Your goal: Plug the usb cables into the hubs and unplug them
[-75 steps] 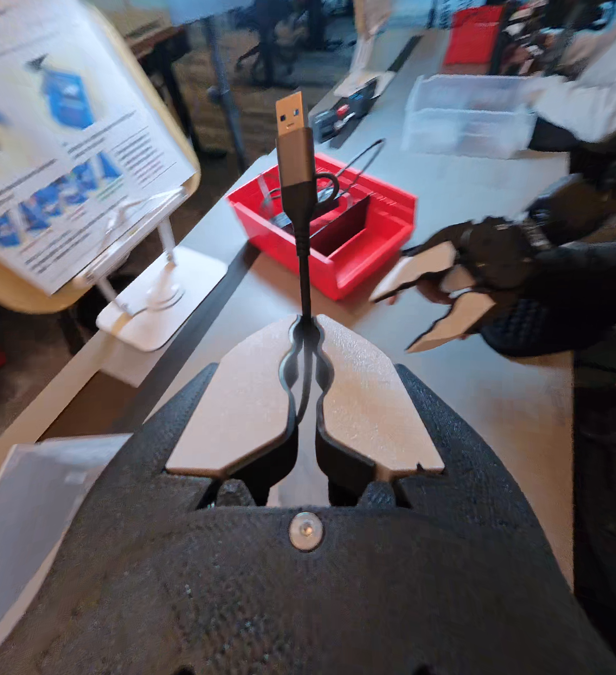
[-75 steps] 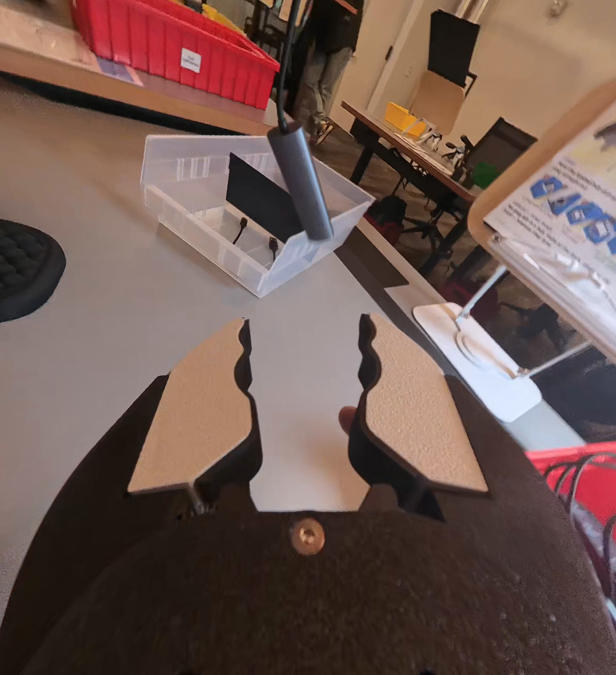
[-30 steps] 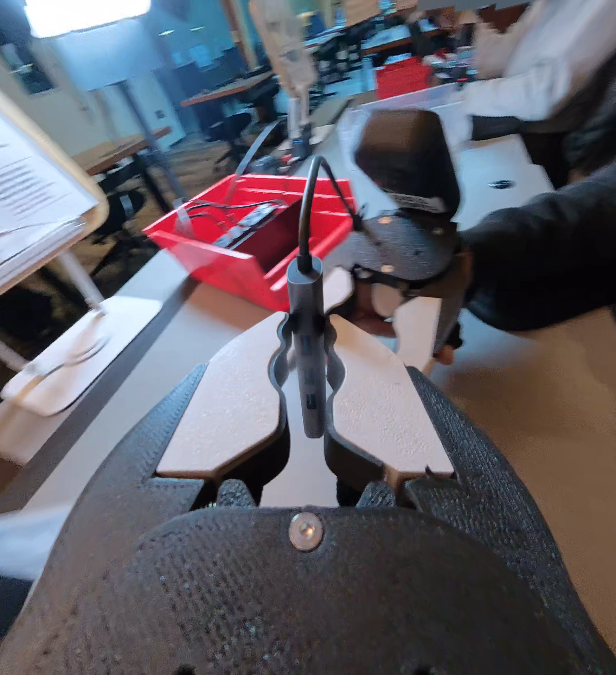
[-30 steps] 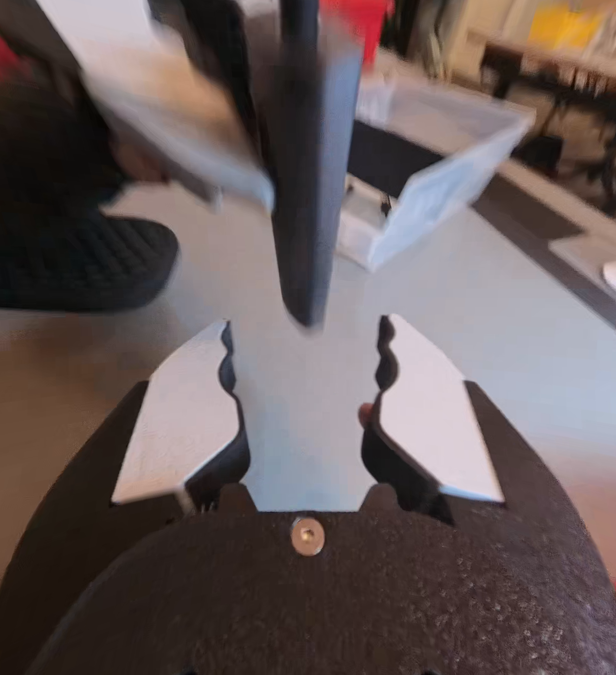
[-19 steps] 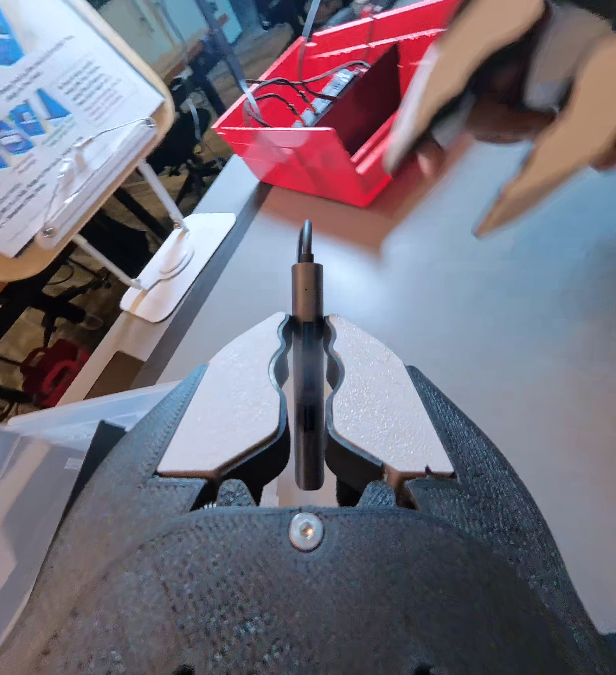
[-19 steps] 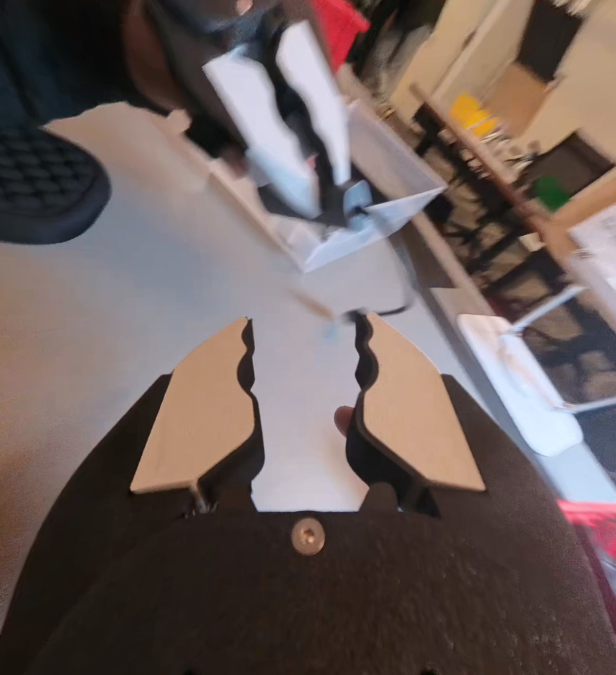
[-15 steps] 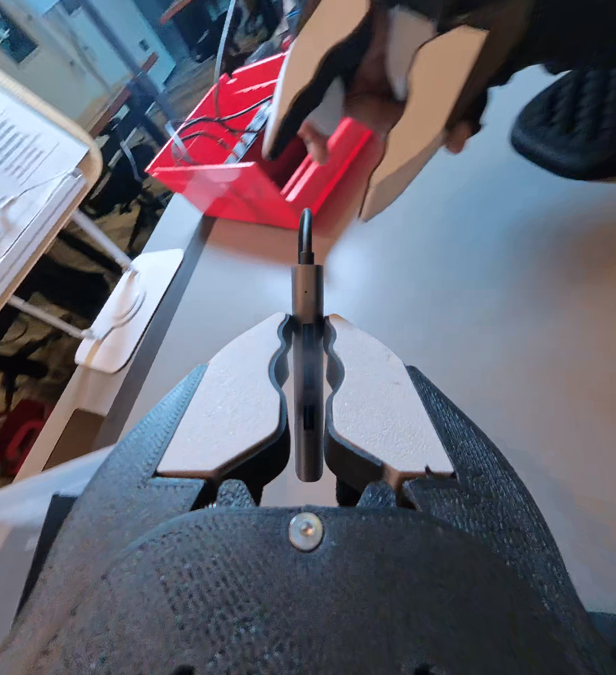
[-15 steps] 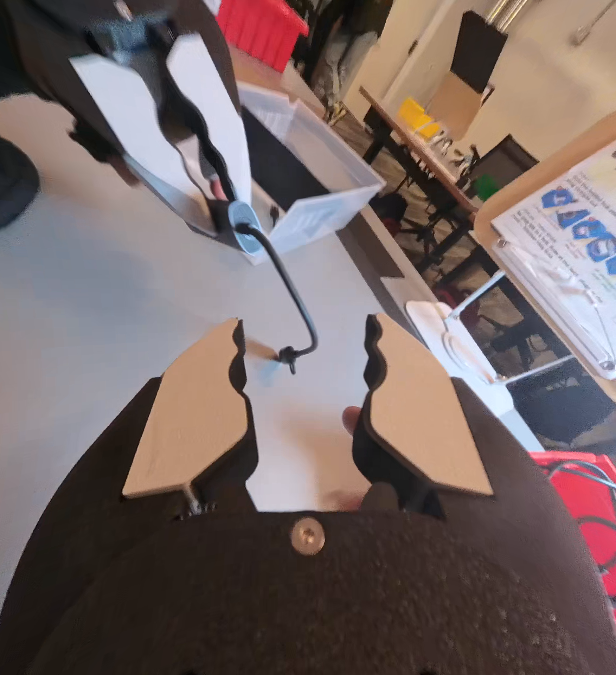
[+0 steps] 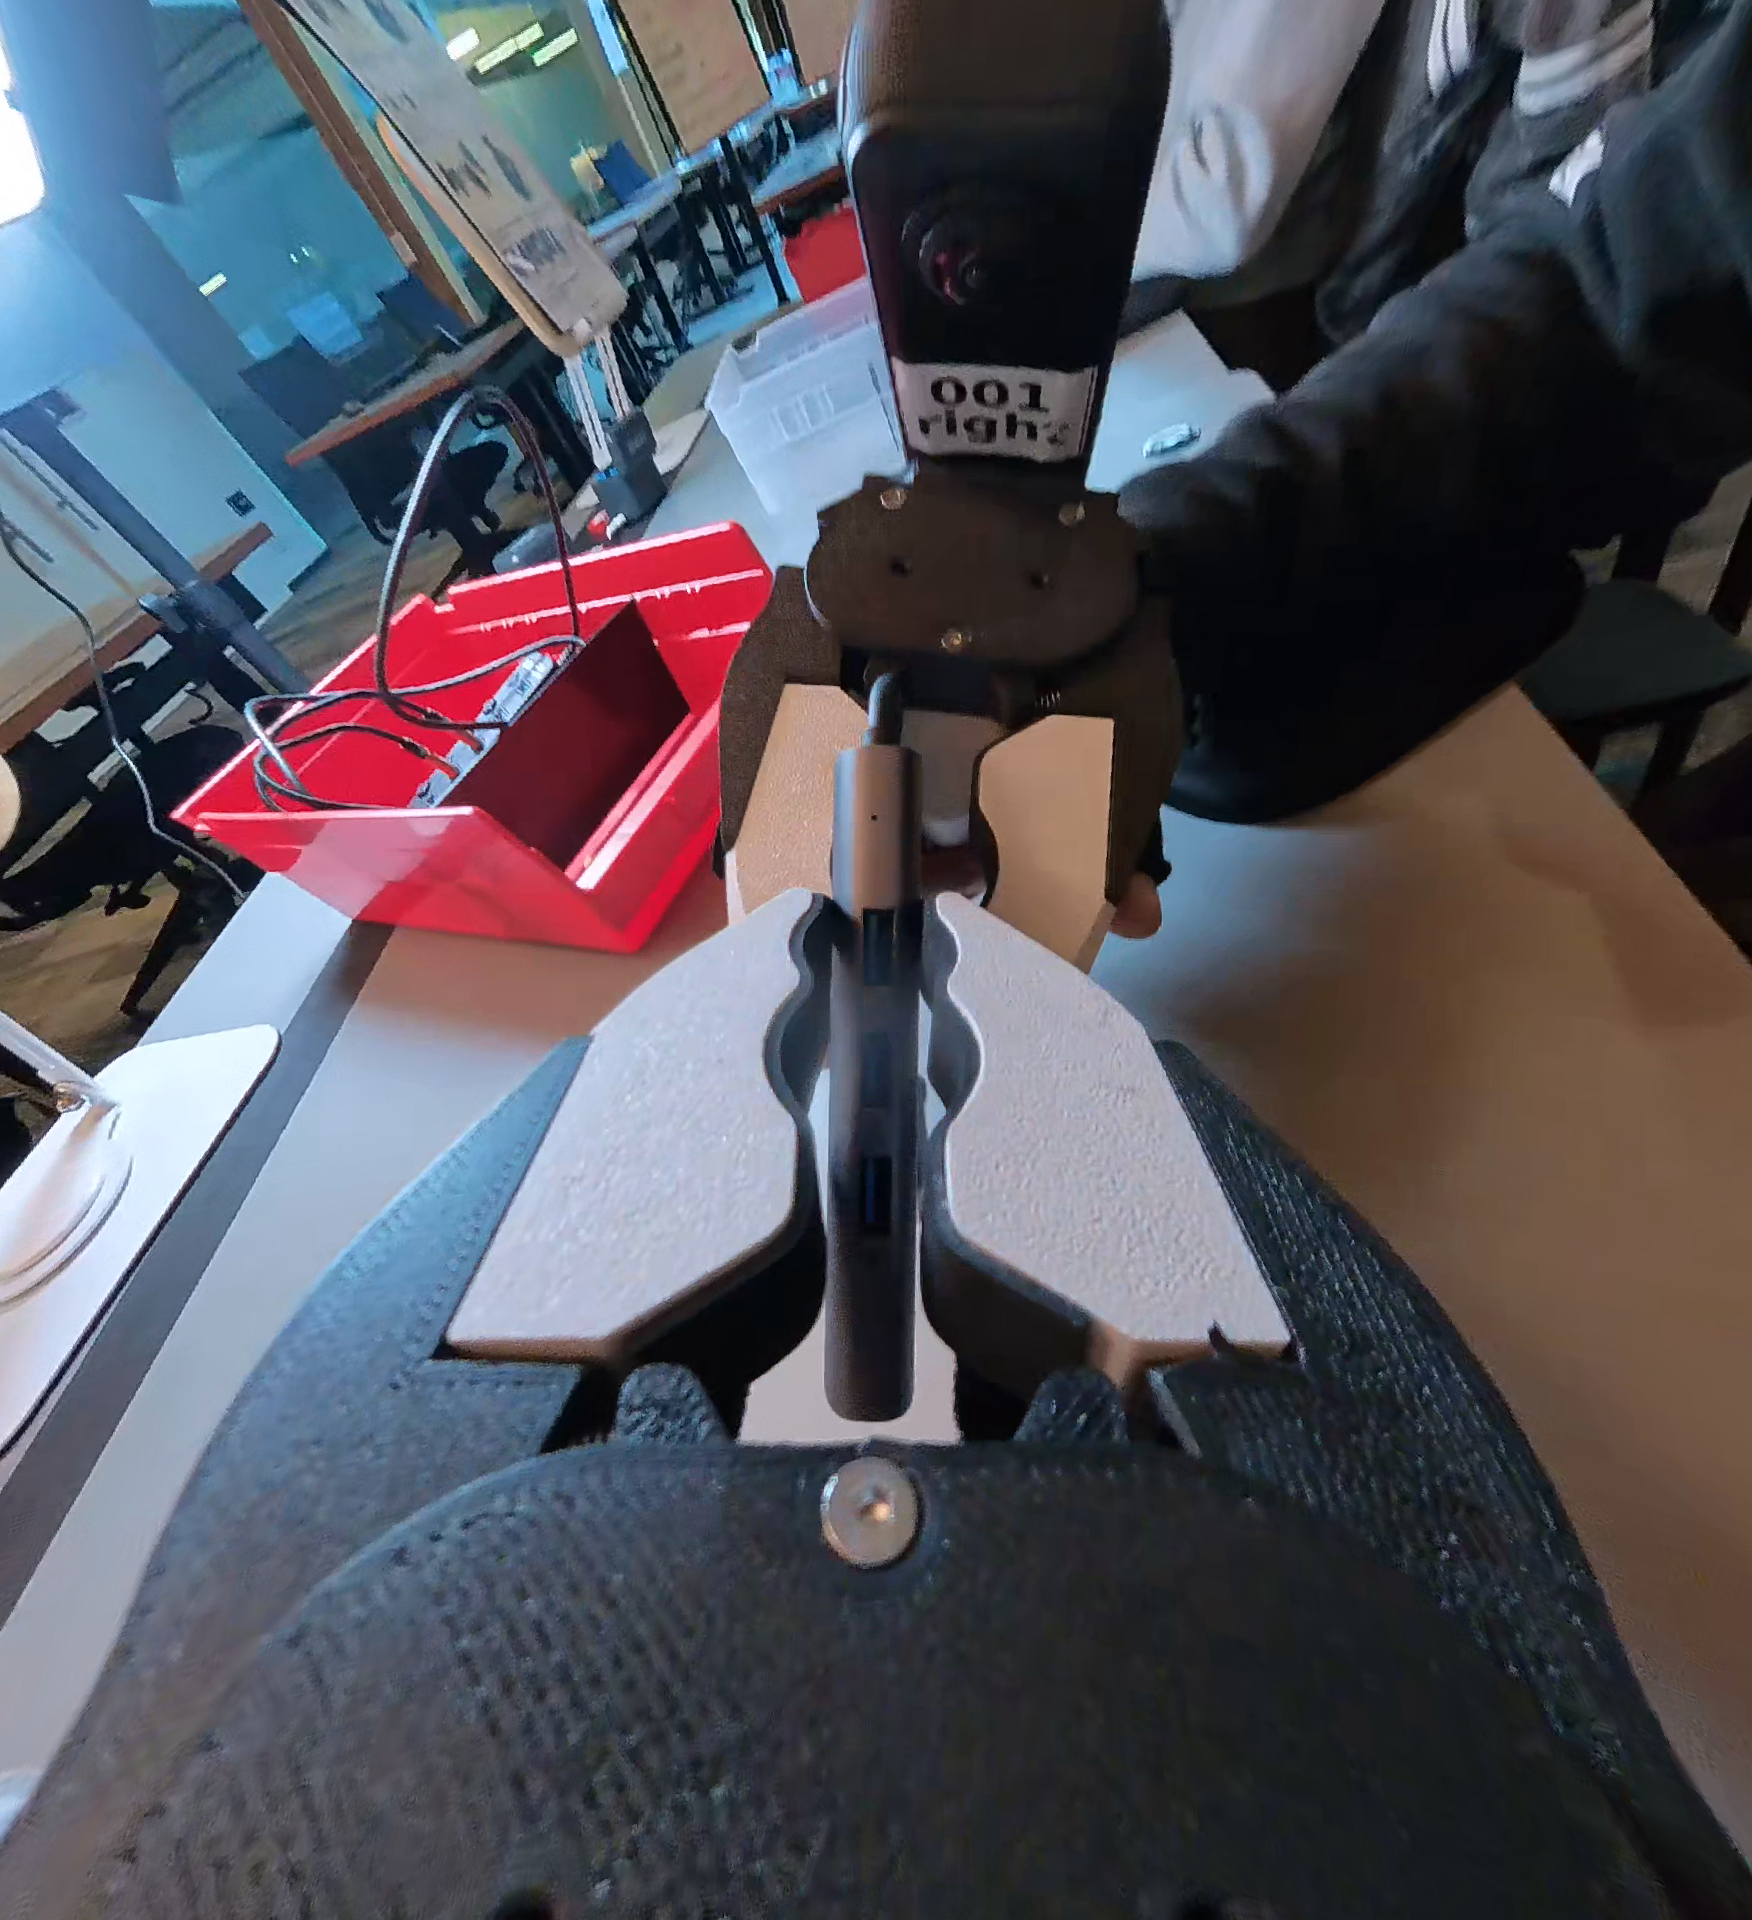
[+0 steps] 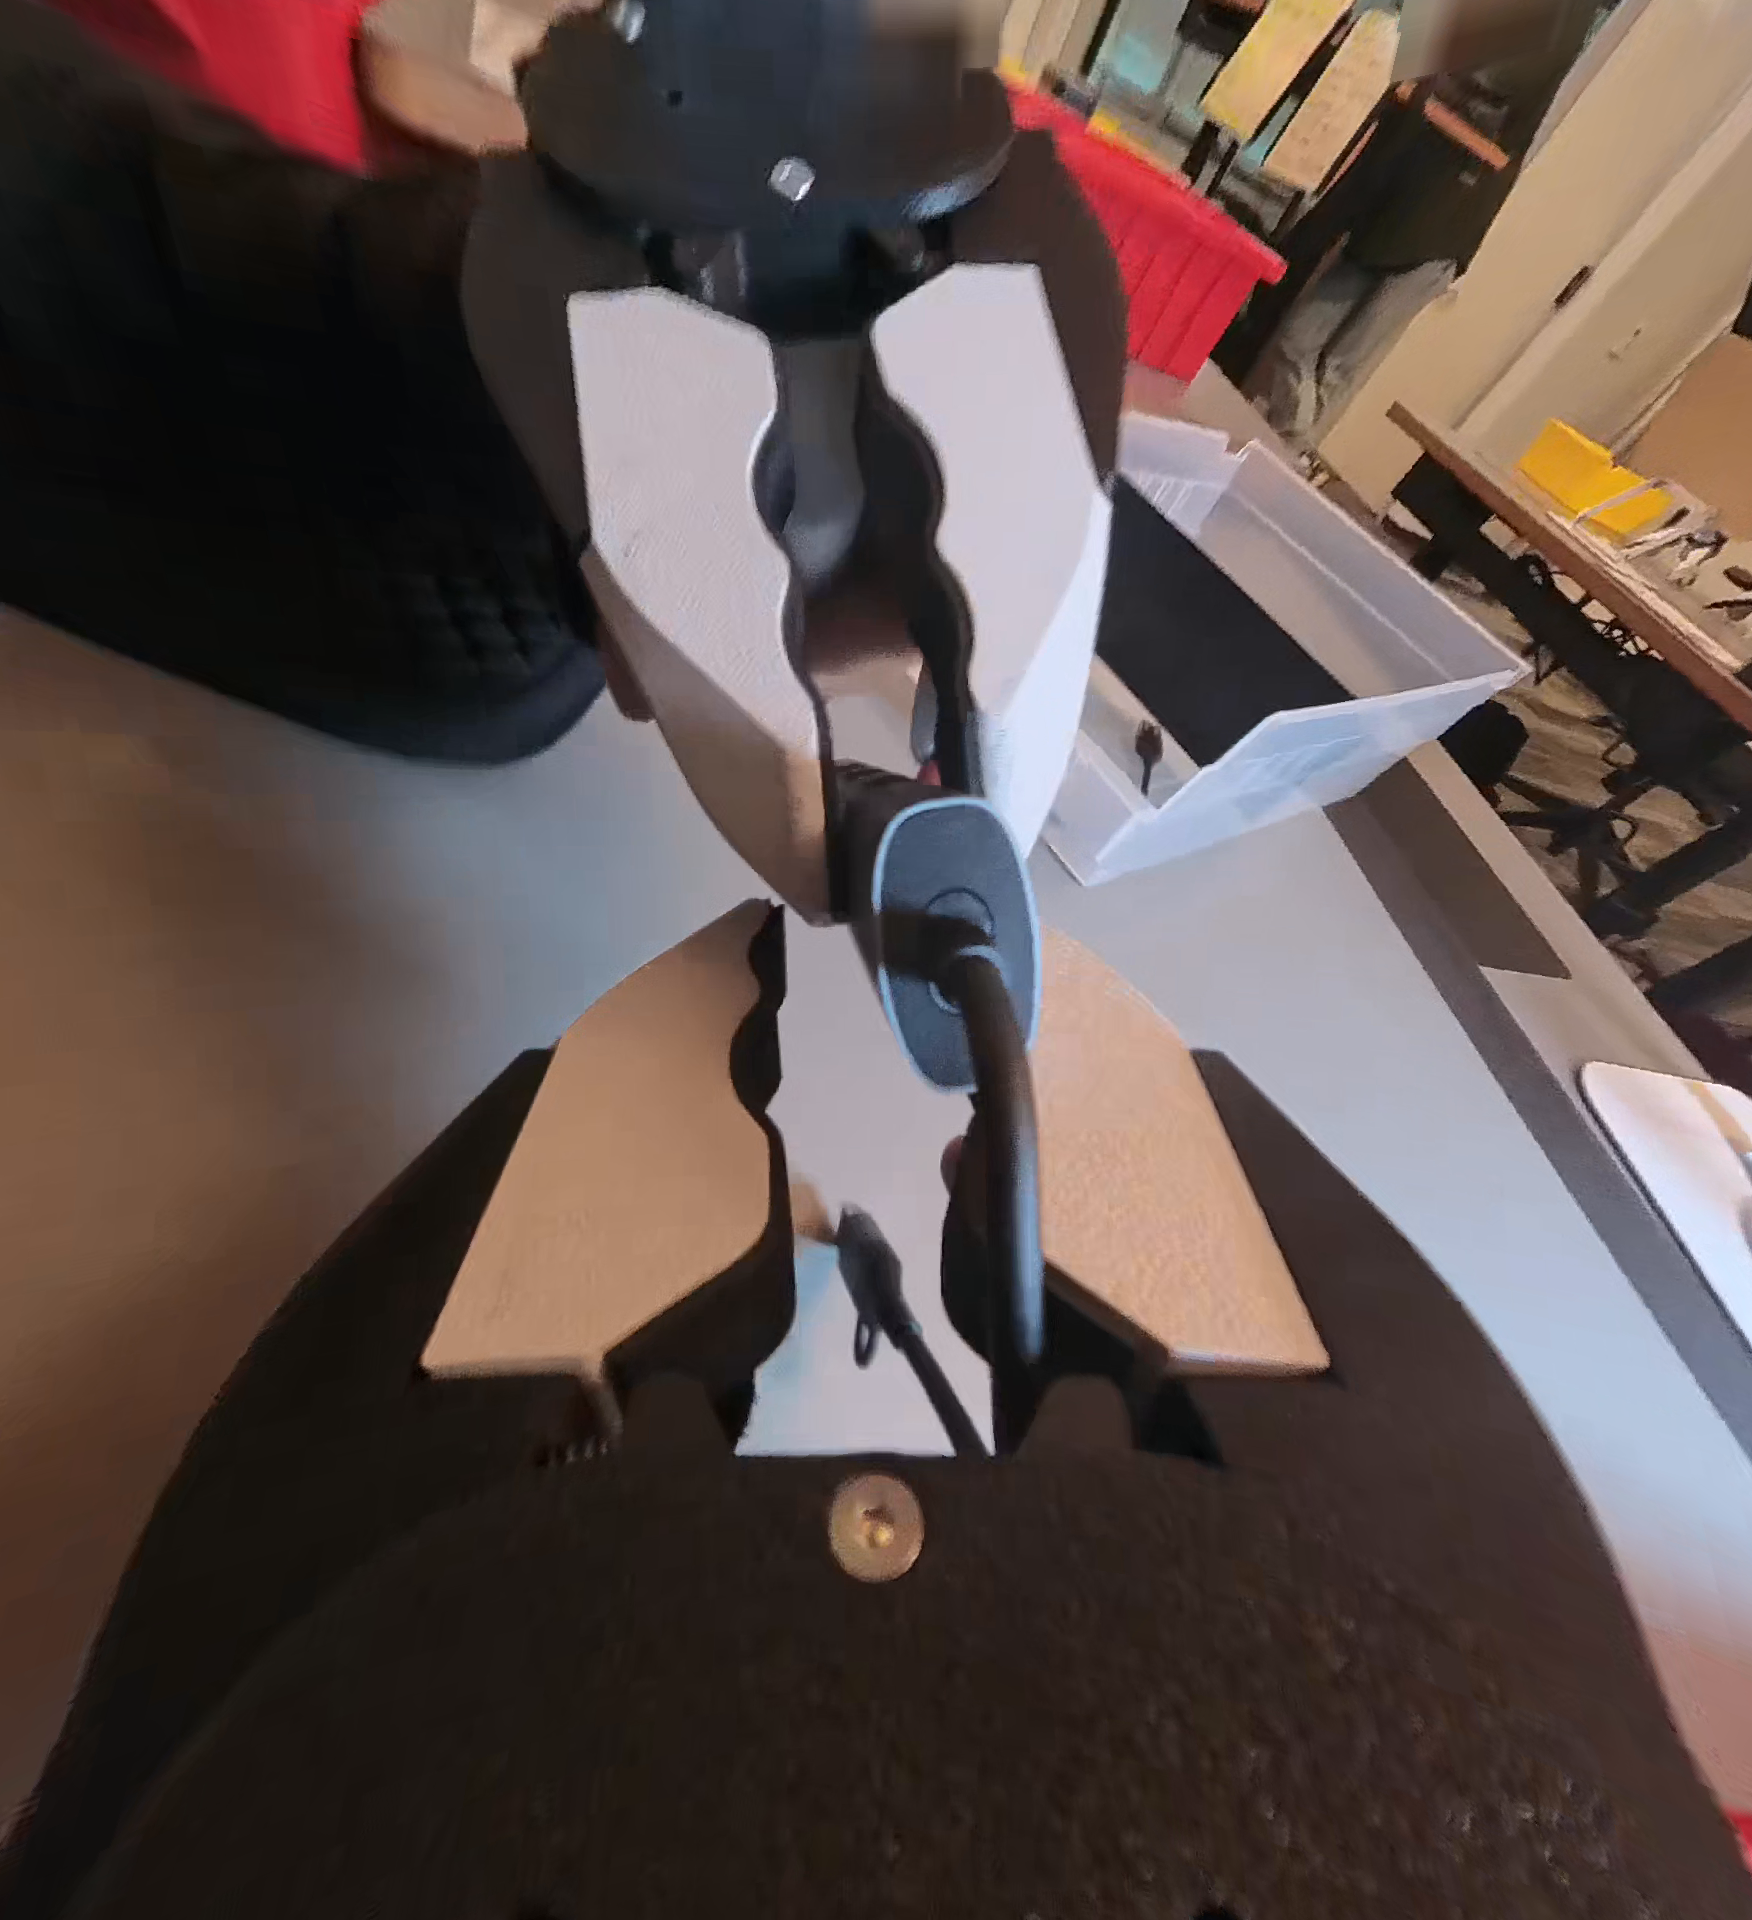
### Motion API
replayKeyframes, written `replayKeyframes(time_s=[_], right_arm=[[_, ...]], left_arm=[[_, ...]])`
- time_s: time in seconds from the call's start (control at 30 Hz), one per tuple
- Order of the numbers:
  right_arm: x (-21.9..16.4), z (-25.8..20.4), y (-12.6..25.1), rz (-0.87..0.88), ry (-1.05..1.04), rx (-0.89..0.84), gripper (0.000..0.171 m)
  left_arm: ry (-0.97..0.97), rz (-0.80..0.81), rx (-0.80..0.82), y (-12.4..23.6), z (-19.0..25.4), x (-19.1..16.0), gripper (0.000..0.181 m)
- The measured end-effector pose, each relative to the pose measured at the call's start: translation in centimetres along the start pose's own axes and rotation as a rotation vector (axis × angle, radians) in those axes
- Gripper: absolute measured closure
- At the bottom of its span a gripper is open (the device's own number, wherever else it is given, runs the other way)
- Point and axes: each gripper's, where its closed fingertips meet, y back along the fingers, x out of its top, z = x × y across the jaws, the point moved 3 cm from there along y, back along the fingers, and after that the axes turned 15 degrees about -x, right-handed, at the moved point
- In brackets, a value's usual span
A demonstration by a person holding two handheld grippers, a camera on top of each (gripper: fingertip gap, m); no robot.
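The slim grey aluminium USB hub (image 9: 874,1091) was clamped edge-on between the pale pads of the left gripper (image 9: 877,940), jaws closed down to the hub's thickness; its blue-lined ports were seen facing up between the jaws, its far end projecting past the fingertips; the hub was held clear above the pale tabletop (image 9: 1474,1039). The hub's own thick black cable (image 10: 1002,1143) was seen leaving that far end and running back between the jaws of the right gripper (image 10: 913,945); those jaws stood partly open, a clear gap on the left side, the cable lying against the right pad; whether the cable was actually pinched could not be told. A thinner black lead with a small plug (image 10: 867,1262) was seen lower in the same gap, near the jaw roots. The two grippers faced each other nose to nose, the hub's far end sitting just at the right gripper's fingertips. Beyond and left of the left jaws a red plastic bin (image 9: 415,842) holding loose cables was seen on the table; beyond and right of the right jaws, a clear plastic bin (image 10: 1319,748).
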Motion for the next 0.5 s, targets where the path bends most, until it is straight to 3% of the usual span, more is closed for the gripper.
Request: replayKeyframes(time_s=[0.17, 0.3, 0.5], right_arm=[[1.6, 0.4, 0.1, 0.116, -0.174, -0.005, 0.147], [1.6, 0.7, 0.3, 0.081, -0.121, 0.002, 0.153], [2.0, 2.6, 1.5, 0.08, -0.123, -0.049, 0.153]], left_arm=[[0.009, 0.096, 0.011, 0.0, -0.1, 0.7, 0.166], [-0.003, 0.081, 0.032, 0.2, -0.2, 0.9, 0.165], [0.106, -0.03, 0.019, 2.3, -1.0, -1.6, 0.14]])
